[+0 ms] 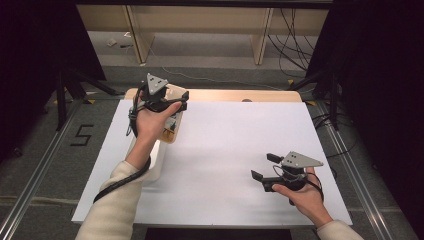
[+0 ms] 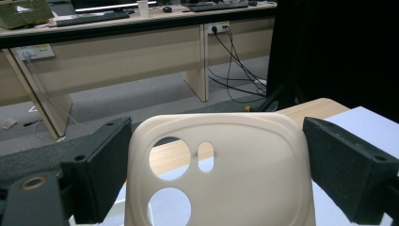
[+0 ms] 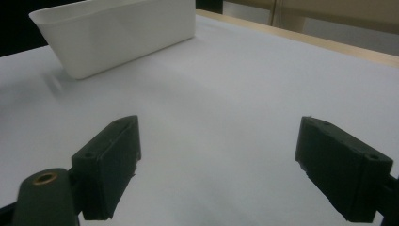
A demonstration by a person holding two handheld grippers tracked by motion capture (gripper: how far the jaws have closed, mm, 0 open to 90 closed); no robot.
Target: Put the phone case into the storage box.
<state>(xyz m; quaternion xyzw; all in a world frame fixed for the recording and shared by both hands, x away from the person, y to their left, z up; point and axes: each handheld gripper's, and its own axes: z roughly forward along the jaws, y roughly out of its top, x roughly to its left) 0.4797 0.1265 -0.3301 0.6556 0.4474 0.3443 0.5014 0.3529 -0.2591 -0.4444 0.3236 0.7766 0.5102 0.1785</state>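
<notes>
Right gripper (image 1: 264, 172): one, nearest; jaws wide apart, nothing between them, low over the white table sheet (image 1: 235, 145).
Bin (image 3: 117, 35): one, white, resting on the sheet at left.
Left gripper (image 2: 214, 174): one, raised over the far-left corner.
Phone case (image 2: 221, 174): one, cream; clamped between the left jaws (pads at both side edges), long axis upright, camera cut-outs toward the top.

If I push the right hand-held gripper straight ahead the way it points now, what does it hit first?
Probably the white bin. The right hand-held gripper has open jaws over bare white table, and the bin sits ahead, slightly left of centre. Depth is unclear, so it may pass just beside it.
</notes>
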